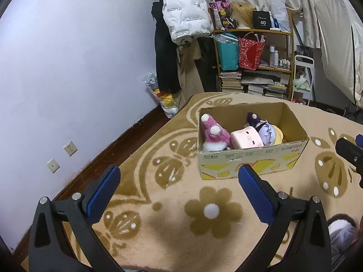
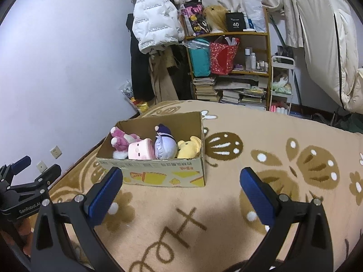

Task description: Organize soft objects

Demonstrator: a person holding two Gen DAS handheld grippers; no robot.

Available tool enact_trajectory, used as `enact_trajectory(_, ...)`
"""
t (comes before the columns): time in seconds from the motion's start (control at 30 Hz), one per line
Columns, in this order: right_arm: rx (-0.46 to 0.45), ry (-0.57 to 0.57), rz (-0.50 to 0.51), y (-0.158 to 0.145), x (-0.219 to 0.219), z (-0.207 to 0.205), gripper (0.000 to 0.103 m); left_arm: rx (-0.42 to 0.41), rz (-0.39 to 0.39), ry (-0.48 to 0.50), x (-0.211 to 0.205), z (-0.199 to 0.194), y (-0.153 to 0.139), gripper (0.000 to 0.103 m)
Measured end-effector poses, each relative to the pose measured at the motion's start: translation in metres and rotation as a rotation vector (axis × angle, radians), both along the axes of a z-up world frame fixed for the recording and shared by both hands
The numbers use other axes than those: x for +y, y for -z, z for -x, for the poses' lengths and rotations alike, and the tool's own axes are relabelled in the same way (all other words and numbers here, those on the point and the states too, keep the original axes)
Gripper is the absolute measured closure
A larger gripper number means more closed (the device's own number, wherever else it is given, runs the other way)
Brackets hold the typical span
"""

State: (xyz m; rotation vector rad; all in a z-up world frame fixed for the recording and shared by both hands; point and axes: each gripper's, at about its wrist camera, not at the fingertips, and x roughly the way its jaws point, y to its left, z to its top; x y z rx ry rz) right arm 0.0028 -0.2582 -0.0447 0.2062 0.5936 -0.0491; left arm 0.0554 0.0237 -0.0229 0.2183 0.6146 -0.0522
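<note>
1. Left gripper: jaws spread wide, nothing between the blue pads, held over the blanket in the lower half of the left wrist view. It also shows at the far lower left of the right wrist view.
2. Right gripper: jaws wide apart, nothing held, lower half of the right wrist view. Its black tip pokes in at the right edge of the left wrist view.
3. Cardboard box: open top, sits on the blanket; centre right in the left view, centre left in the right view. Yellow print on its near side.
4. In the box, packed side by side and touching:
   - pink bunny plush, left end
   - pale pink square plush with a face
   - purple-haired doll plush
   - yellow plush, right end
5. Beige blanket with a brown flower and butterfly pattern fills the lower frame.
6. Wooden shelf in the upper middle, holding bags, bottles and stacked books.
7. White puffer jacket hangs left of the shelf.
8. Wall sockets on the wall at lower left.
</note>
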Motion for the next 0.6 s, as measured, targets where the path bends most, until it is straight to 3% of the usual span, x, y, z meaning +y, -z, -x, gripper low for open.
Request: enact_trajectory(0.6,0.01,0.007,-0.001,0.0041,-0.0014,-0.002,0.0,-0.004,0.026,-0.001,0.0028,0.0013,-0.0003,0.0)
